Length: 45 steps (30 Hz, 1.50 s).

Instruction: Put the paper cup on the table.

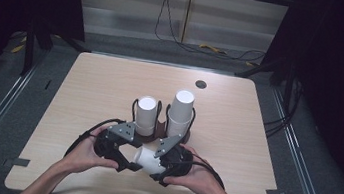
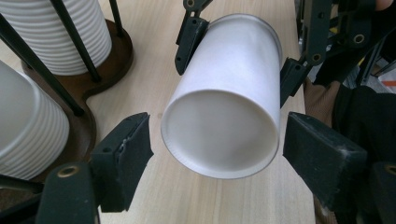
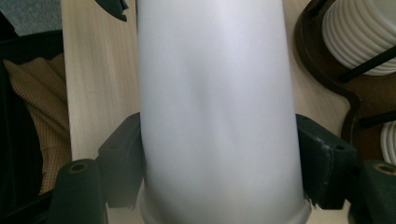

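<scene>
A single white paper cup (image 1: 147, 159) lies on its side just above the table, held between my two grippers near the front edge. My right gripper (image 3: 217, 163) is shut on the cup's body (image 3: 217, 107), one jaw pressed on each side. In the left gripper view, its jaws grip the far end of the cup (image 2: 229, 88). My left gripper (image 2: 222, 156) is open, its jaws flanking the cup's near closed end with slim gaps. In the high view the left gripper (image 1: 130, 164) and right gripper (image 1: 156, 171) face each other, a hand on each.
Behind the grippers a dark wooden holder (image 2: 88, 88) with black wire uprights carries two stacks of white cups, a shorter one (image 1: 146, 114) and a taller one (image 1: 181, 111). The light wooden table (image 1: 101, 82) has a dark round grommet (image 1: 201, 84) at the back.
</scene>
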Each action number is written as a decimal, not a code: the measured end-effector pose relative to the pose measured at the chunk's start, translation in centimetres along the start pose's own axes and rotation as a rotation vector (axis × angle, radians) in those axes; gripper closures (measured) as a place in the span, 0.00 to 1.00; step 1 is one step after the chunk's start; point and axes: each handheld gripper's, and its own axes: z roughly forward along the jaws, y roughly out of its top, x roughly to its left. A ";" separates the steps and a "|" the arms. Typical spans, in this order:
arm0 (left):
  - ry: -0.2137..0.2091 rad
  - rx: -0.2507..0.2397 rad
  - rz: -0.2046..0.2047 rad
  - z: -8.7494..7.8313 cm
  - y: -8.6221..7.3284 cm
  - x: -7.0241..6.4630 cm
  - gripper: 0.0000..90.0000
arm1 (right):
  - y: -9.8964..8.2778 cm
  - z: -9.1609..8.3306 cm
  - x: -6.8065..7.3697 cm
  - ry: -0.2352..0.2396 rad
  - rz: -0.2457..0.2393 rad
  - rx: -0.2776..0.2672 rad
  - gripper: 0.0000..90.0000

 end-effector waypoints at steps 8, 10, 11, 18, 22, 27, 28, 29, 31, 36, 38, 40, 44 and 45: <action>-0.031 0.047 0.016 0.8 -0.1 0.0 0.29 | 0.2 0.5 0.2 0.001 -0.022 0.053 0.30; -0.035 0.060 0.023 0.8 -0.1 0.1 0.29 | 0.4 0.5 0.3 0.005 -0.024 0.068 0.30; -0.036 0.047 0.014 0.9 -0.1 0.0 0.29 | 0.5 0.6 0.3 0.005 -0.031 0.066 0.30; -0.061 0.083 0.011 1.1 -0.1 0.1 0.30 | 1.3 0.7 0.5 0.001 -0.070 0.091 0.30; -0.074 0.084 0.005 1.1 -0.2 0.1 0.32 | 1.8 1.0 0.7 0.006 -0.091 0.112 0.30; -0.093 0.090 0.001 1.0 -0.3 0.2 0.34 | 1.9 1.1 0.8 0.016 -0.094 0.118 0.30; -0.066 0.108 0.011 1.0 -0.2 0.1 0.34 | 1.9 1.1 0.8 0.020 -0.094 0.115 0.30; -0.066 0.108 0.011 1.0 -0.2 0.1 0.33 | 1.9 1.1 0.8 0.020 -0.094 0.115 0.30; -0.095 0.078 0.000 1.3 -0.3 0.1 0.32 | 2.1 1.1 0.9 0.018 -0.107 0.107 0.30; -0.103 0.082 -0.010 1.5 -0.3 0.1 0.34 | 2.2 1.2 1.1 0.024 -0.105 0.101 0.30; -0.106 0.082 -0.013 1.4 -0.3 0.1 0.34 | 2.2 1.2 1.0 0.026 -0.104 0.093 0.29; -0.105 0.079 -0.019 1.3 -0.3 0.1 0.34 | 2.3 1.1 1.0 0.026 -0.099 0.089 0.29; -0.104 0.091 -0.020 1.5 -0.3 0.0 0.34 | 2.3 1.2 1.1 0.033 -0.102 0.089 0.29; -0.104 0.091 -0.020 1.5 -0.3 0.0 0.34 | 2.3 1.2 1.1 0.033 -0.102 0.089 0.29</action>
